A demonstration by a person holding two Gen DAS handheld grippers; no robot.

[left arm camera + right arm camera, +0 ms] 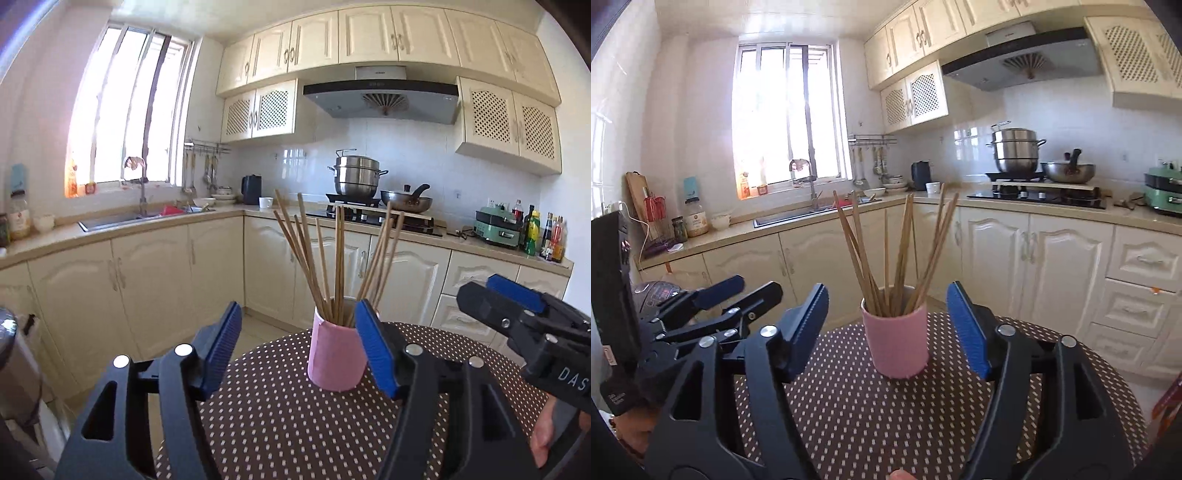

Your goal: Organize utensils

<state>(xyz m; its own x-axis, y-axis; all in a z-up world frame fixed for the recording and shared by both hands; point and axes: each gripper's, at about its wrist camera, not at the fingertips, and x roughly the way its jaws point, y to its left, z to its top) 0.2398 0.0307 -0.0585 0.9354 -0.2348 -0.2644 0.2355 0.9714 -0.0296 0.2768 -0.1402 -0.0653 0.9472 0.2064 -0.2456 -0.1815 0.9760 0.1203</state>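
Note:
A pink cup [334,354] [897,343] stands upright on a round table with a brown dotted cloth [277,406] [849,406]. Several wooden chopsticks [332,258] [897,251] fan out of it. My left gripper [298,306] is open just short of the cup, with nothing between its blue pads. It also shows at the left of the right wrist view as the left gripper [759,286]. My right gripper [888,290] is open too, facing the cup with nothing between its pads. It enters the left wrist view as the right gripper [476,290] at the right edge.
Beyond the table, cream cabinets and a counter run along the wall, with a sink [798,218] and a stove with pots [358,181]. A rice cooker [661,291] sits low at the left. A hand [543,432] holds the right gripper.

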